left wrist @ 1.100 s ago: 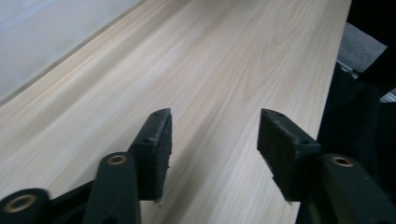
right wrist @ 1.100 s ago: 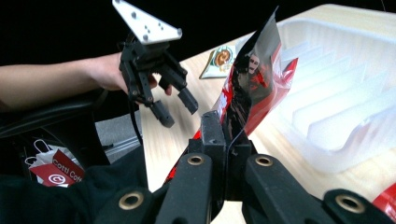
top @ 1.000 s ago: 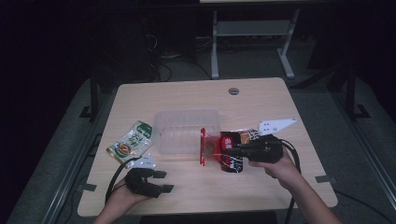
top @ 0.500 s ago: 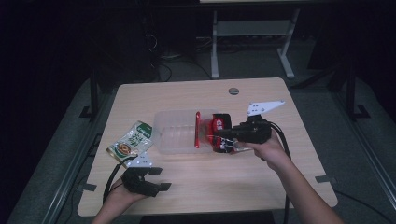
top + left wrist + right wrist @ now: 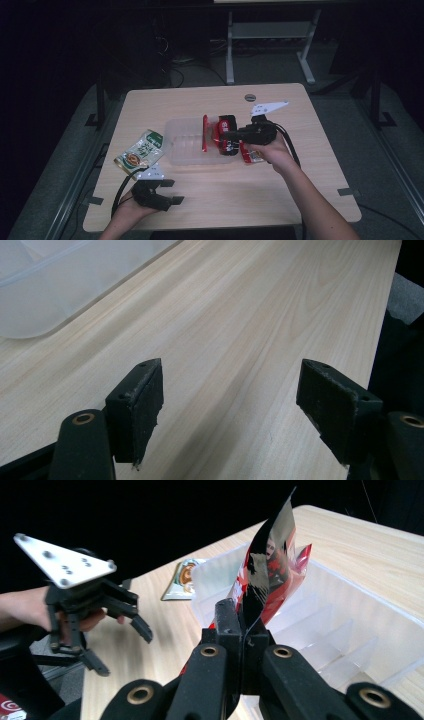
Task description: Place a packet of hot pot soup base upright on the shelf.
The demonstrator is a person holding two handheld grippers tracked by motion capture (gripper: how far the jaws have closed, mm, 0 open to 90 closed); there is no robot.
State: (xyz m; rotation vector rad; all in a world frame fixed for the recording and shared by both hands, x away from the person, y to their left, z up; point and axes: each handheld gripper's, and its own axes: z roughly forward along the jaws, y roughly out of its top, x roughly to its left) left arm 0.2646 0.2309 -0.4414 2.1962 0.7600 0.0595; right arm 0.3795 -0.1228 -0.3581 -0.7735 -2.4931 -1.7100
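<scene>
Wooden worktop point(image 5: 300, 190) seen from above, with a clear plastic divided tray point(image 5: 187, 142) near its centre. The right gripper point(image 5: 227, 135) has its fingers clenched on the edge of a red snack packet point(image 5: 223, 134), held upright over the right end of the tray; in the right gripper view the packet point(image 5: 267, 575) rises above the tray's compartments point(image 5: 345, 625). A second red packet point(image 5: 204, 132) stands on edge in the tray, just left of the held one. Another red packet point(image 5: 248, 155) lies on the worktop beside the tray's right end, under the right hand. A green snack packet point(image 5: 140, 154) lies flat, just left of the tray. The left gripper point(image 5: 167, 192), fingers released and spread wide, rests near the front left edge, well apart from the tray; bare worktop point(image 5: 240, 340) stretches ahead of it. A broad open area remains at the front right.
</scene>
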